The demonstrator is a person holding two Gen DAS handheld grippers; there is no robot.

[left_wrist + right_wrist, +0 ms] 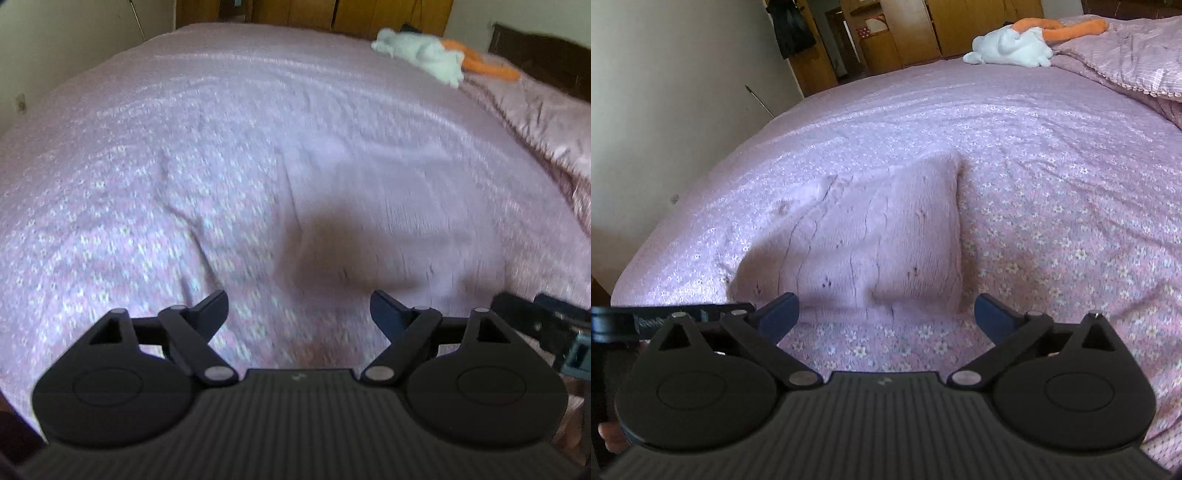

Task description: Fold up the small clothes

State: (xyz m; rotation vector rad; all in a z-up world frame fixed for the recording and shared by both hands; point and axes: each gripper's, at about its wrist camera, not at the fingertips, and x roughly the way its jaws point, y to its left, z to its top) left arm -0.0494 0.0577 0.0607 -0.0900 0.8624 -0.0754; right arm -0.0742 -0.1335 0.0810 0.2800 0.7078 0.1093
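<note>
A pale pink knitted garment (871, 236) lies flat just ahead of the spread right gripper (886, 314). Left gripper (299, 306), also spread and empty, shows it only blurred.

- Pink knitted garment (871, 240), possibly a small sweater: folded to a rough trapezoid, lying flat on the floral bedspread (1052, 229), creased, its near edge slightly blurred.
</note>
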